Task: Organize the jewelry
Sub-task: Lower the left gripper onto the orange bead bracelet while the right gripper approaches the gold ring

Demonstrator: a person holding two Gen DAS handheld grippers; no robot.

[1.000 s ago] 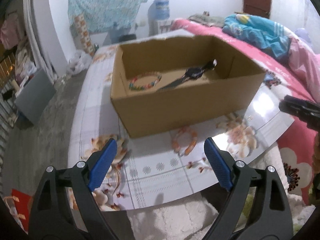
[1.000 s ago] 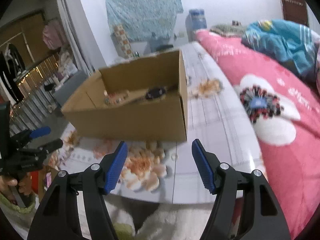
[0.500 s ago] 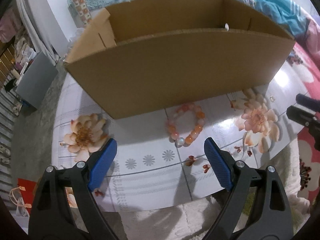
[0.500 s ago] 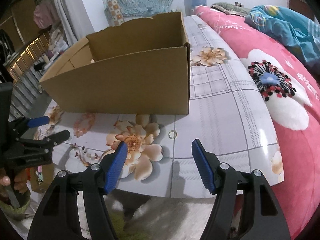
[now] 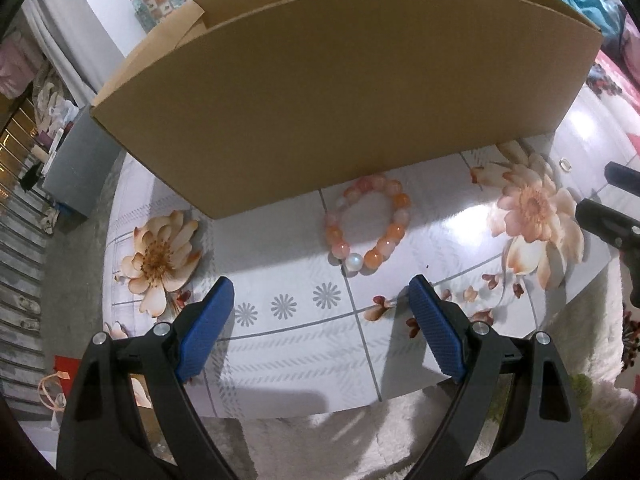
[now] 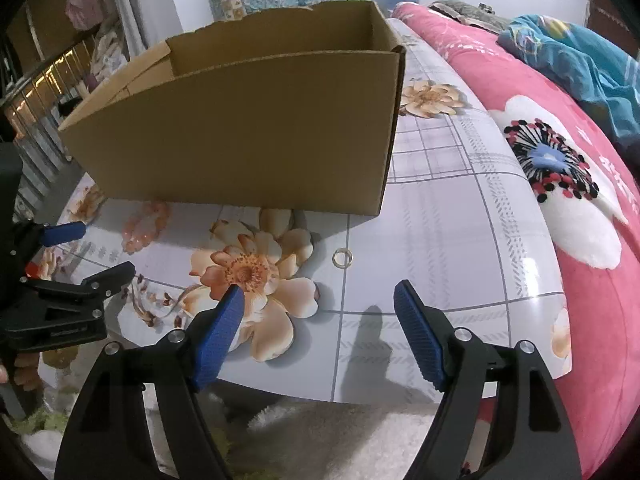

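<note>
The left gripper point(image 5: 322, 298) hangs with its blue pads spread wide and nothing between them, tilted steeply down at the flowered table point(image 5: 288, 344). Straight ahead of its fingertips, a little toward its right pad, lies the bead bracelet point(image 5: 370, 222): a closed loop of orange, pink and white beads, flat on the table, just in front of the near wall of the cardboard box point(image 5: 344, 92). The loop is nearly round, so it offers no real long axis; the nearest arc, with the white bead, faces the tongs, and the far arc sits close to the box wall, perhaps touching it, though the view is too warped to be sure.

The right gripper point(image 6: 318, 300) also stands apart with nothing in its gap; its jaws have just been opening wider. Ahead of it, slightly to the right of its centre line, lies a small ring point(image 6: 343, 258) on the table, apart from the box's near corner. Far to its left, beyond the big printed flower, the bracelet point(image 6: 146, 226) shows only as a blurred pink shape.

So the bracelet belongs to the left hand, which is plainly nearer, and the ring to the right. For the bracelet the move likely turns on straddling one side of the loop, coming forward and down, with the box wall close behind limiting the reach
</note>
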